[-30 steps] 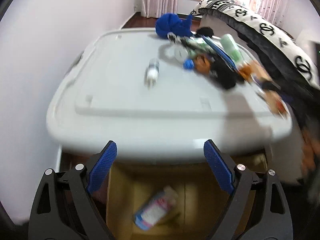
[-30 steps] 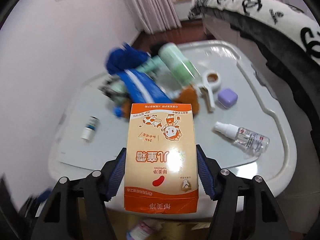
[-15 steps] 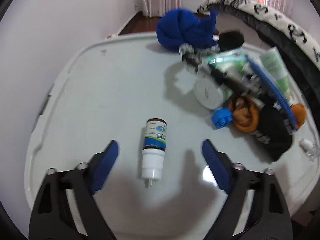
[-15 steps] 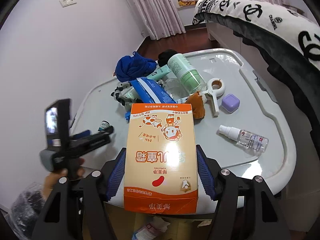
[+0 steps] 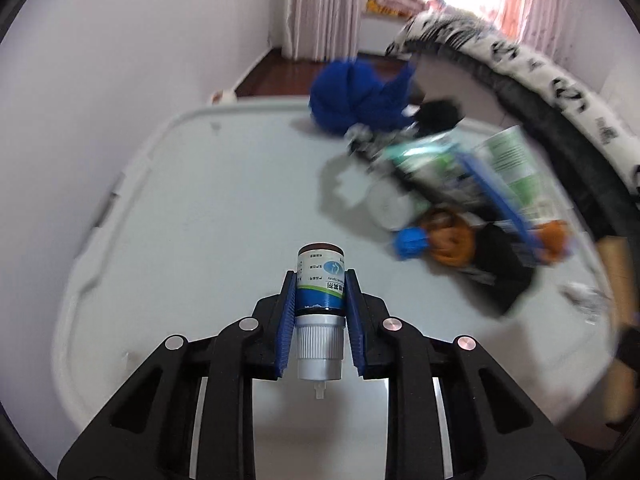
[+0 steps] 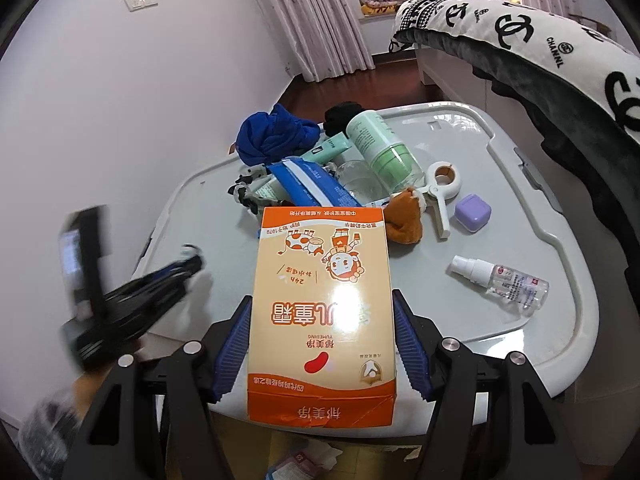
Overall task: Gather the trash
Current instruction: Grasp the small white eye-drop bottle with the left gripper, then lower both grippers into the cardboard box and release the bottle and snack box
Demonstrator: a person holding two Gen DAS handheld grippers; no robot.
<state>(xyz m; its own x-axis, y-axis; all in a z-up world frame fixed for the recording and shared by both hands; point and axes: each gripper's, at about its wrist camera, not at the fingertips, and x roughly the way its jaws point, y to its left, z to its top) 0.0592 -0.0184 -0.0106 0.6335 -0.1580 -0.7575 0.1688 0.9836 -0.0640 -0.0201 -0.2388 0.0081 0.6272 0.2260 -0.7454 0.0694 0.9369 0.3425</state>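
A small bottle (image 5: 320,300) with a blue-and-white label and a white ribbed cap lies on the grey bin lid (image 5: 200,200). My left gripper (image 5: 321,278) has it between its blue pads; the jaws are closing and both pads touch the label. In the right wrist view the left gripper (image 6: 160,284) shows as a blur low over the lid's left side. My right gripper (image 6: 322,300) is shut on an orange carton (image 6: 324,272), held above the lid's near edge.
A heap lies at the back of the lid: blue cloth (image 6: 272,136), green bottle (image 6: 380,148), blue packet (image 6: 312,184), brown plush toy (image 6: 406,220). A white clip (image 6: 440,188), purple case (image 6: 473,212) and spray bottle (image 6: 500,280) lie right. A bed's blanket (image 6: 560,60) overhangs right.
My left gripper moved forward from the lid's near edge to the small bottle, and its jaws narrowed from wide apart onto it. My right gripper kept still with the carton.
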